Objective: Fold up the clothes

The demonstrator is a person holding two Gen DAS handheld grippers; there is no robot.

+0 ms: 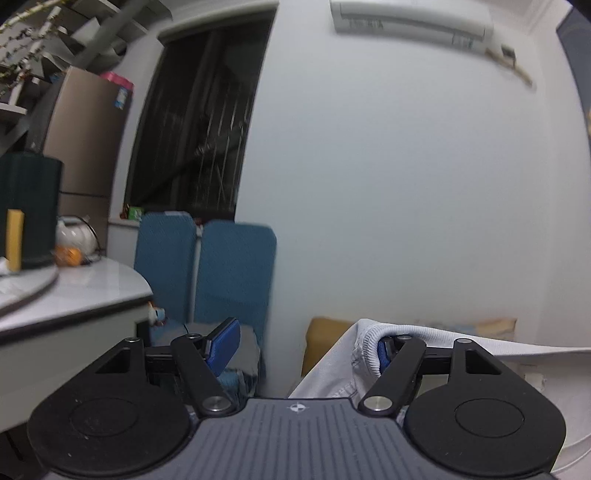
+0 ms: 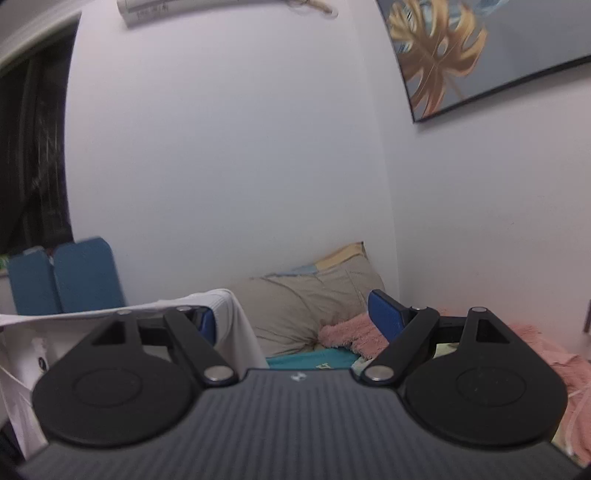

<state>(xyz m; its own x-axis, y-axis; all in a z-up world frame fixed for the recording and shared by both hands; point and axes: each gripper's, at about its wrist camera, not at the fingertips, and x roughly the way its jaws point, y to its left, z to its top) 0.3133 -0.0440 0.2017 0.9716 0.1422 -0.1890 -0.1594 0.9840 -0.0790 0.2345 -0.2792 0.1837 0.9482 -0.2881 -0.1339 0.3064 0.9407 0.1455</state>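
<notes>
A: Evidently both grippers were raised toward the wall. What did the left wrist view give?

B: Left gripper (image 1: 304, 350) had its jaws spread wide. Its blue pads (image 1: 223, 345) stood well apart. A white garment (image 1: 343, 365) hung over the right-hand finger, the ribbed collar band wrapped around that pad. Cloth was draped on one finger only, not pinched between the two.

A: And the right one?

B: Right gripper (image 2: 295, 321) also stood with jaws wide. The same white garment lay over its left-hand finger, a ribbed edge curled over the pad (image 2: 207, 325). The other pad was bare.

A: So where was the garment overall?

B: Strung between the two grippers, held up off the bed, with fabric trailing down at the lower left of the right wrist view. A small dark mark showed on the cloth there; too blurred to read.

A: Surroundings?

B: Grey pillow (image 2: 314, 306) against the wall corner, pink fluffy blanket (image 2: 347, 332) just beside it, teal cloth (image 2: 314, 362) under both. Two blue chair backs (image 1: 236, 273) stood near a dark window (image 1: 199, 122). White air conditioner (image 1: 410, 20) high on the wall. Framed gold-leaf picture (image 2: 480, 55) on the right wall. White tabletop (image 1: 81, 295) at the left, with a kettle (image 1: 74, 234) and an orange item on it.
</notes>
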